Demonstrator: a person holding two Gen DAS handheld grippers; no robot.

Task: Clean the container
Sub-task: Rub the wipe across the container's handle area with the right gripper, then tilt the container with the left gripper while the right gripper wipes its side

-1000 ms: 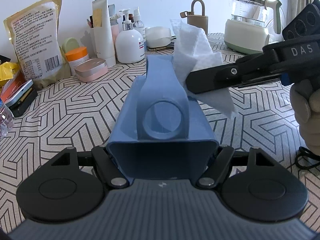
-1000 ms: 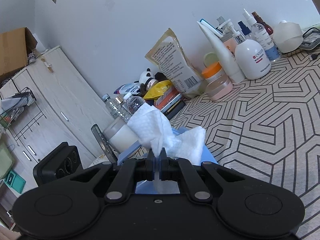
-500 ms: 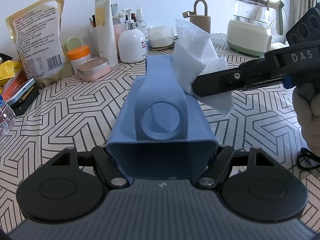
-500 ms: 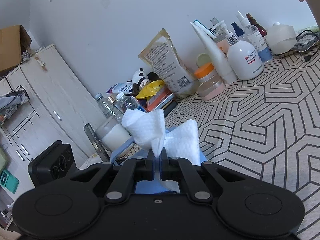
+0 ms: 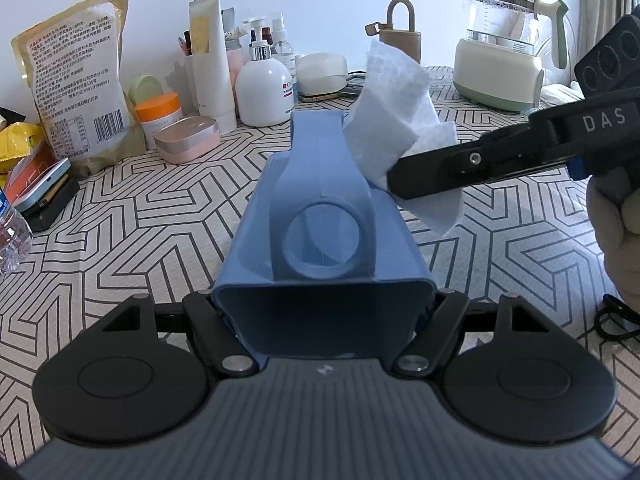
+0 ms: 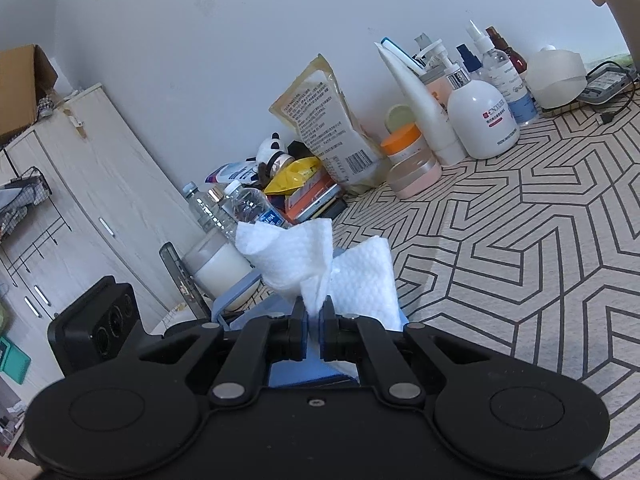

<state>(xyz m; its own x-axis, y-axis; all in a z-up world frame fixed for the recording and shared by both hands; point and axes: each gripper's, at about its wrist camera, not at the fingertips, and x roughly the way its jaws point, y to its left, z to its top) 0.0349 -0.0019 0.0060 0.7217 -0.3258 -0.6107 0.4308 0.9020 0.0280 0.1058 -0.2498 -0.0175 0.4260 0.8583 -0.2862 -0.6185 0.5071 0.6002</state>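
Note:
A blue plastic container (image 5: pixel 320 184) with a round hole in its handle lies lengthwise in my left gripper (image 5: pixel 322 308), which is shut on its near end. Its far end points toward the wall. From the right comes my right gripper (image 5: pixel 394 184), shut on a crumpled white paper towel (image 5: pixel 396 96). The towel rests against the container's upper right side near its far end. In the right wrist view the paper towel (image 6: pixel 320 264) sticks up from my right gripper (image 6: pixel 315 316), and the blue container (image 6: pixel 296 376) shows just beneath the fingers. A gloved hand (image 5: pixel 616 232) holds the right gripper.
The table carries a geometric-patterned cloth (image 5: pixel 500 248). Along the wall stand a printed pouch (image 5: pixel 76 92), lotion bottles (image 5: pixel 262 88), an orange-lidded jar (image 5: pixel 158 114), a pink tin (image 5: pixel 188 138) and a glass kettle (image 5: pixel 504 40). Water bottles (image 6: pixel 248 208) and a pale cabinet (image 6: pixel 80 184) are at the left.
The right gripper and its towel have edged slightly to the right beside the container. The left gripper and the container have stayed put.

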